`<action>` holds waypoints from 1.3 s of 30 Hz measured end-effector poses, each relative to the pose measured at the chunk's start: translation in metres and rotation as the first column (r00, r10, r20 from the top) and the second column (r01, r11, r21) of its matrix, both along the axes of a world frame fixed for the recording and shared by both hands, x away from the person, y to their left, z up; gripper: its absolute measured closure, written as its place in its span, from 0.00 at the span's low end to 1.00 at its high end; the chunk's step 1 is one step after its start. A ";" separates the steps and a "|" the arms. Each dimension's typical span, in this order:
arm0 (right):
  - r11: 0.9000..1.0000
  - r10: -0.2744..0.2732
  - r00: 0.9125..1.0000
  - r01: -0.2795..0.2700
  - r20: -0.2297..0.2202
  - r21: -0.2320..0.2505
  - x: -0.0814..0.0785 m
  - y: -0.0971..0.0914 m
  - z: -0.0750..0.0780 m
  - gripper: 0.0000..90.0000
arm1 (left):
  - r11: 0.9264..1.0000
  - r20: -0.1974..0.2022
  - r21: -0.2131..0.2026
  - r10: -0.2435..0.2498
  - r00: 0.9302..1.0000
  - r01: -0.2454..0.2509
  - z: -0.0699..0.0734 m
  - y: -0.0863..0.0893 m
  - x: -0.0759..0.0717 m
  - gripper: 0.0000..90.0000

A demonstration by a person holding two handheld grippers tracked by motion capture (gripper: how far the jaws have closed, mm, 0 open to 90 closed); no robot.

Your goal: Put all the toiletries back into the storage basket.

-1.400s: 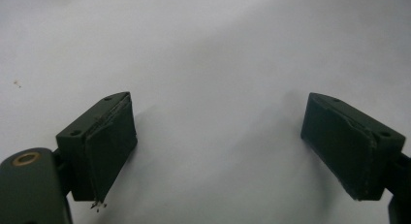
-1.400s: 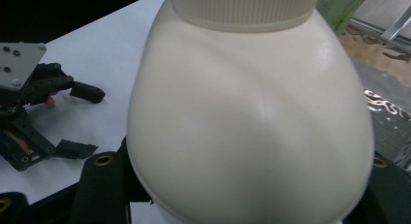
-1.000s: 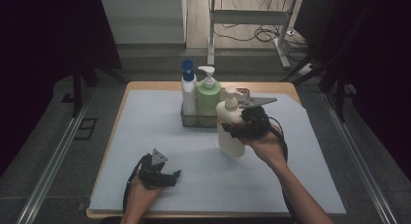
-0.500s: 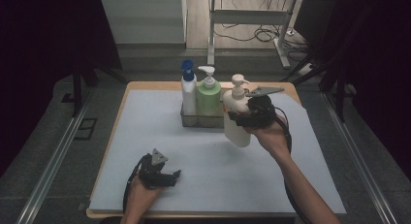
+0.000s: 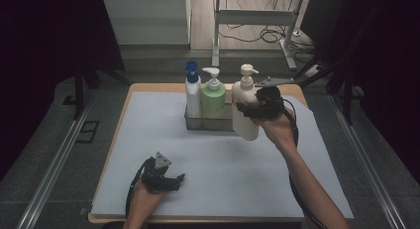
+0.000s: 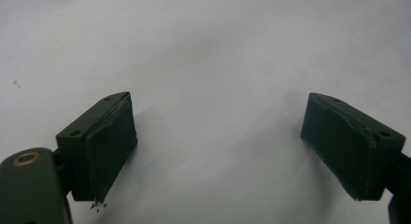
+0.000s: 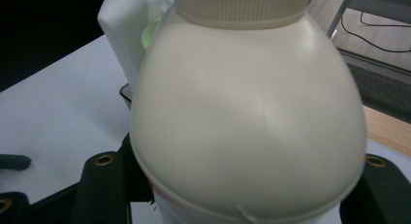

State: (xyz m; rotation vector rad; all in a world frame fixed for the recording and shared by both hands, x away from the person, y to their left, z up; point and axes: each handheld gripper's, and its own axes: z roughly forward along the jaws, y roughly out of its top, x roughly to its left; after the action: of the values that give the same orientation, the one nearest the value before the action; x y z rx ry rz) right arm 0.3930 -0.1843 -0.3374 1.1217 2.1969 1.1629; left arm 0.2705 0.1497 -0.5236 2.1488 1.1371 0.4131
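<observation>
Cream plastic marks the pump bottle (image 5: 245, 110) in the high view, lifted off the pale sheet (image 5: 218, 174) at about one o'clock from the bench's middle, upright with a slight tilt. The right gripper (image 5: 258, 109) grips its body from the three o'clock side, jaws closed on it. At its nine o'clock a clear rack (image 5: 208, 124) holds a green pump bottle (image 5: 213, 101) and a white bottle with a blue cap (image 5: 192, 92); the cream bottle hangs just beside the rack's right end. The left gripper (image 5: 171, 180) rests low at seven o'clock, near the bench's (image 5: 143, 87) front edge, well apart from the bottles. Open sheet lies between the two grippers and toward the five o'clock corner. A wooden rim shows along the far and left edges.

Seen from the left gripper view, the jaws stand wide apart over bare white sheet (image 6: 213, 54), nothing between them.

In the right gripper view, the cream bottle's rounded shoulder (image 7: 247, 122) sits between the jaws, which press its sides. Its ribbed collar is at twelve o'clock. The white bottle (image 7: 128, 25) rises at eleven o'clock, with a sliver of green beside it. No label or writing can be read on any bottle.
</observation>
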 end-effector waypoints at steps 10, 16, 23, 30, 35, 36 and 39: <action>0.999 -0.037 0.999 0.036 0.011 0.007 0.021 0.002 0.000 0.41 | 1.000 0.000 0.001 -0.001 1.000 0.001 0.000 0.000 0.000 0.13; 0.998 -0.057 0.998 0.057 0.018 0.007 0.033 0.003 -0.001 0.41 | 1.000 0.001 0.001 0.000 1.000 0.000 0.000 0.000 0.000 0.13; 0.997 -0.072 0.997 0.072 0.024 0.014 0.047 0.005 -0.005 0.42 | 1.000 0.000 0.000 0.000 1.000 0.000 0.000 0.000 0.000 0.13; 0.996 -0.090 0.995 0.089 0.035 0.020 0.060 0.007 -0.009 0.42 | 1.000 0.000 0.000 0.000 1.000 0.000 0.000 0.000 0.000 0.13; 0.995 -0.103 0.994 0.103 0.044 0.018 0.067 0.011 -0.011 0.42 | 1.000 0.000 0.000 0.000 1.000 0.000 0.000 0.000 0.000 0.13; 0.994 -0.108 0.993 0.107 0.045 0.021 0.069 0.011 -0.011 0.42 | 1.000 0.000 0.000 0.000 1.000 0.000 0.000 0.000 0.000 0.13; 0.993 -0.116 0.992 0.115 0.049 0.024 0.073 0.012 -0.012 0.42 | 1.000 0.000 0.000 0.000 1.000 0.000 0.000 0.000 0.000 0.13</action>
State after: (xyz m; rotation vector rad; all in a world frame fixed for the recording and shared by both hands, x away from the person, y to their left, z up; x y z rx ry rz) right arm 0.4658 -0.1720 -0.3496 1.1982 2.0583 1.1544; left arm 0.2705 0.1498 -0.5237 2.1491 1.1367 0.4131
